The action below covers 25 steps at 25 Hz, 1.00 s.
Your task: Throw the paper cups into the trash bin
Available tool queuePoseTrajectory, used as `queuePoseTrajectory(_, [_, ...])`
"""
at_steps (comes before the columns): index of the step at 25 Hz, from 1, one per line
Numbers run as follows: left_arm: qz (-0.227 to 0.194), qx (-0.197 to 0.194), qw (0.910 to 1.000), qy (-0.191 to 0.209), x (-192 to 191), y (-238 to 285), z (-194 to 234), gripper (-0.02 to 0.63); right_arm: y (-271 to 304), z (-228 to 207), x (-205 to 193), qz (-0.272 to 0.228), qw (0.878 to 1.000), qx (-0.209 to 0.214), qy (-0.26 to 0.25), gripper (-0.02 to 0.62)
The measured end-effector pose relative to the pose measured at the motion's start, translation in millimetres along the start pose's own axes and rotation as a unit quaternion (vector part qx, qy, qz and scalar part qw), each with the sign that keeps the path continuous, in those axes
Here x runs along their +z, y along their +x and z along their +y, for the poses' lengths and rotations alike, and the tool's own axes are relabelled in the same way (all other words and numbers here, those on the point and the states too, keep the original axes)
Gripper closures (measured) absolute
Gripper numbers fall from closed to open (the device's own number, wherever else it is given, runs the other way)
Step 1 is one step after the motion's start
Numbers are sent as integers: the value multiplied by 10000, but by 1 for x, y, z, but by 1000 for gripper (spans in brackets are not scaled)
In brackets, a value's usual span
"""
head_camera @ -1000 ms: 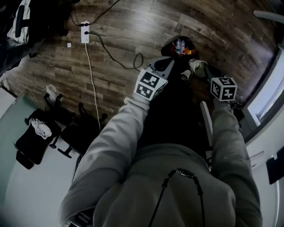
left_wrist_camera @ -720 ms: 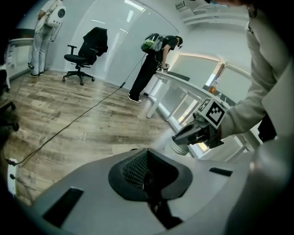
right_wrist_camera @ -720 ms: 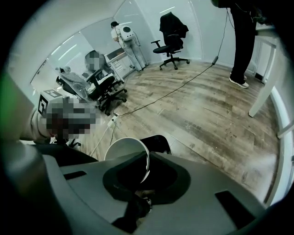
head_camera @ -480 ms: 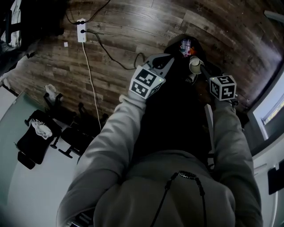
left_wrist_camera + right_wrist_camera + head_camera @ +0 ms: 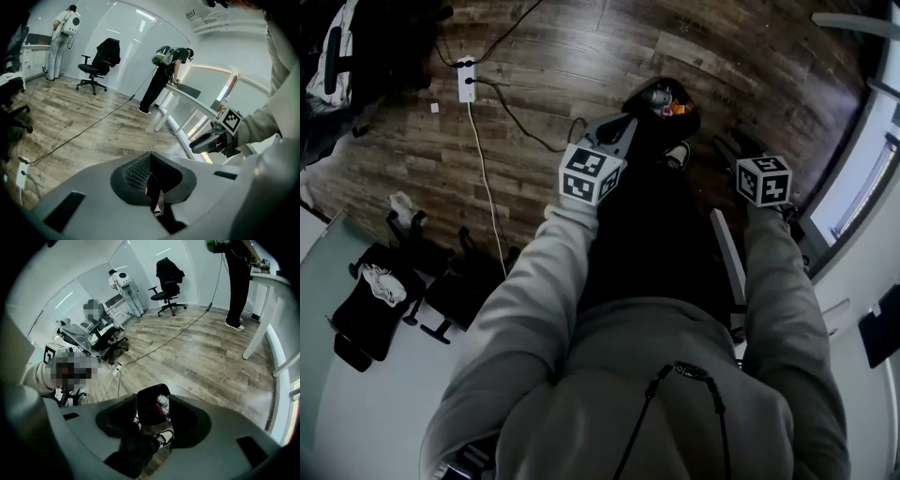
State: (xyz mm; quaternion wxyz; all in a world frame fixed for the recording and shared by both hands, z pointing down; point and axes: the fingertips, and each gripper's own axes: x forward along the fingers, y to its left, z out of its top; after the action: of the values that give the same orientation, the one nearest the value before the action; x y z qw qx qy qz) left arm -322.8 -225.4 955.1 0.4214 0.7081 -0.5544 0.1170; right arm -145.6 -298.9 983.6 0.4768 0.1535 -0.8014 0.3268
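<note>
1. Gone from the right gripper (image 5: 733, 148) since half a second ago: the paper cup then pinched at its tips. Jaws just swung wide apart, with nothing between them now but open air above the trash bin (image 5: 673, 82).
2. Probably in the bin already, as the pale round thing (image 5: 654, 95) among the coloured litter (image 5: 675, 108); too small and dim to swear to.
3. Left gripper (image 5: 617, 128) closed on nothing, tips aimed at the bin's near edge.
4. Judged light, thin-walled and easily crushed, with a little spring in the paper. No weight to fight, but likely to drift off line if let go from high up.
5. For any further cup, best taken across the side wall just under the rolled rim, the stiffest part, with a gentle squeeze. Otherwise one jaw inside the lip and one outside.
</note>
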Motion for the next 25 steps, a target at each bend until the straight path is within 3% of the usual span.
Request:
queuePoseTrajectory(5, [-78,42,9996,263,50,-38,-26,604,-61,15,43,-352,9993,-143,-53,406])
queuePoseTrajectory(11, [-279,173,9982,500,119,-112,-64,604,-134,60,83,-490,9980,15,-400,410])
queuePoseTrajectory(15, [-410,173,9971,622,151,-161,-90,604,-183,96,119,-805,9947,144,-620,497])
queuePoseTrajectory(19, [-795,214,9943,671,183,-210,-109,604,-223,134,159,-1220,9866,110,-1078,572])
queuePoseTrajectory(25, [-1114,150,9889,974,225,-248,-125,604,-284,174,214,-1998,9721,-46,-1226,577])
